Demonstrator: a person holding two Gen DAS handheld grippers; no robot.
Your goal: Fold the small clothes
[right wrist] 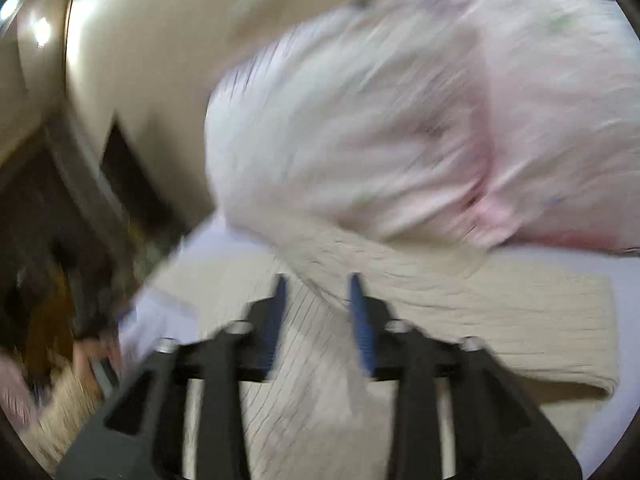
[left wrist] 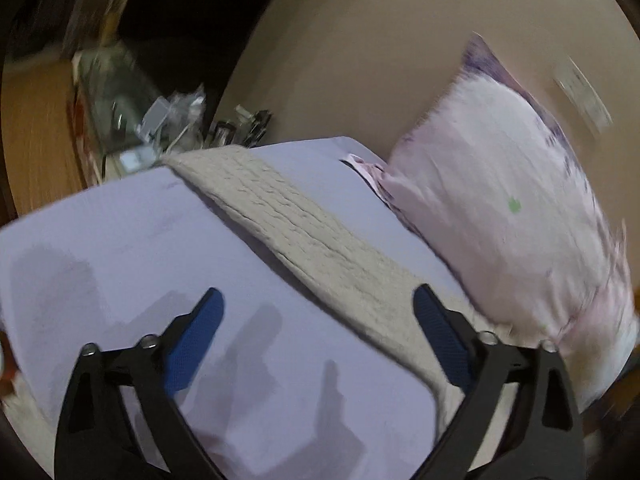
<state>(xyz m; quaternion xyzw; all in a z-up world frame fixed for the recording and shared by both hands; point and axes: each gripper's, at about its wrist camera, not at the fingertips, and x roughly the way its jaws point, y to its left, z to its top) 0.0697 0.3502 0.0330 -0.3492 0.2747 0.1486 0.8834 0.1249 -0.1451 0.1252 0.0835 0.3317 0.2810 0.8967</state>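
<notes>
Left gripper (left wrist: 316, 300): the 2 blue-padded fingers are spread wide and hold nothing. It sits above the sheet (left wrist: 120, 232), a pale lilac surface, with its right finger over the edge of the knit (left wrist: 304, 224).

Knit: a beige ribbed garment lying flat on the sheet as a long band, running from the far edge towards the near right. Its far end reaches the clutter (left wrist: 180, 120) of small items past the sheet's edge; these are too blurred to identify.

Pillow (left wrist: 500, 200): pale pink, propped against the wall (left wrist: 380, 40), just right of the knit.

Right gripper (right wrist: 318, 292): the view is heavily motion-blurred. The fingers stand a narrow gap apart with knit (right wrist: 500, 320) fabric between and beneath them; whether they pinch it cannot be told. The pillow (right wrist: 380, 120) fills the upper frame, touching the knit's far side.
</notes>
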